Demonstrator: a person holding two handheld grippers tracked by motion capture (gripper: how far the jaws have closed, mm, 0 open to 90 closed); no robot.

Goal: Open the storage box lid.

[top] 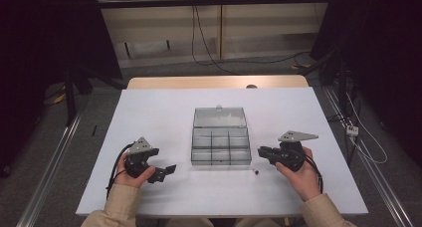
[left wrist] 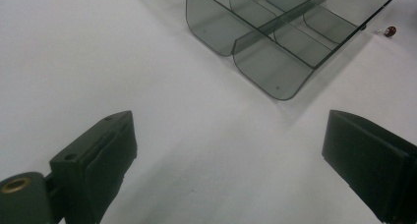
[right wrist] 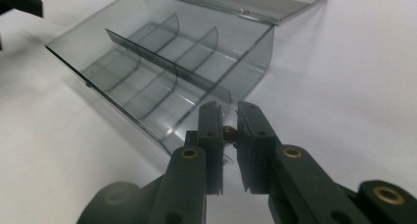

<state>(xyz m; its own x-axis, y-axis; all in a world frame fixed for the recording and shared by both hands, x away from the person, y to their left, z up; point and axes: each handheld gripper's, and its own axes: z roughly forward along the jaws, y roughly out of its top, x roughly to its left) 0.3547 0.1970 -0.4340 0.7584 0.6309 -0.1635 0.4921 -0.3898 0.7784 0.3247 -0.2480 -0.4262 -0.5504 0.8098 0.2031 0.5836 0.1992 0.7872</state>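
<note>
Right gripper view: right hand-held gripper (right wrist: 229, 135) pinches small brown part (right wrist: 229, 131).

The white worktop (top: 164, 117) is evenly lit from above, its surroundings dark; shadows lie soft, and both hand-held gripper views blur up close.

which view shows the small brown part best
The right gripper view: the small brown part sits close up, pinched between the right gripper jaws beside the compartment box. The left gripper view shows a similar brown speck far off at the edge; the high view shows a dark speck on the table.
</note>
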